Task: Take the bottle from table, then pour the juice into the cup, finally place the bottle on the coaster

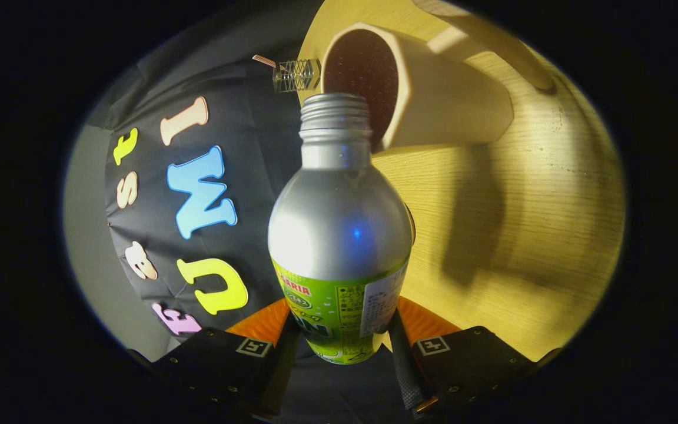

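The gripper clamps both fingers on the bottle, so pickup is done. Tipped toward the cup just beyond, its open mouth nears the rim: pouring looks underway. Coaster placement remains.

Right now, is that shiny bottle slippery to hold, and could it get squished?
Probably a bit slippery: the bottle has a smooth silver metal-looking body that reflects light. The gripper has its jaws pressed on both sides of the labelled lower part, and it looks undented, so likely fairly stiff. Its round shape suggests it would roll if laid on the wooden table.
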A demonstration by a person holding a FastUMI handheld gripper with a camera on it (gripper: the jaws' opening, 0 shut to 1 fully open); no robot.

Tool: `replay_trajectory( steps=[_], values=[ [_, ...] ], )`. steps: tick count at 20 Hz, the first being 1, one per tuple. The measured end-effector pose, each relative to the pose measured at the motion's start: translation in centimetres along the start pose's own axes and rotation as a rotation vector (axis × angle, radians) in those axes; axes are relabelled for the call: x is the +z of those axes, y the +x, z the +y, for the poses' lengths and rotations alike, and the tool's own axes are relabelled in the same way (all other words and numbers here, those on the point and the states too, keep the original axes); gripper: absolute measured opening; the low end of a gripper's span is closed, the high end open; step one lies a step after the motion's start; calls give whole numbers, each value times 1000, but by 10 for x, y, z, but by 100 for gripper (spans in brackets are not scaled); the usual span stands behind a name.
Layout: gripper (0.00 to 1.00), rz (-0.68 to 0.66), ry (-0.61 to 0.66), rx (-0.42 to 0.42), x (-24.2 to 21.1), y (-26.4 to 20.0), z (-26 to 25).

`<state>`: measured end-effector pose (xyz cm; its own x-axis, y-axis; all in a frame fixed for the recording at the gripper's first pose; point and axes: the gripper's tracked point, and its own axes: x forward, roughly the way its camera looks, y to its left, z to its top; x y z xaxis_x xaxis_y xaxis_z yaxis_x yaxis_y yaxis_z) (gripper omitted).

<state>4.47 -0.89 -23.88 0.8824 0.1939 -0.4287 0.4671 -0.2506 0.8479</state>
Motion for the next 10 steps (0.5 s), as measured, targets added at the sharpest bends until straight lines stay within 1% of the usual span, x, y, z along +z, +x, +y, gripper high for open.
replay_trajectory(
  steps=[10],
  values=[
    [74, 11, 103, 11, -1, -3, 11]
  ],
)
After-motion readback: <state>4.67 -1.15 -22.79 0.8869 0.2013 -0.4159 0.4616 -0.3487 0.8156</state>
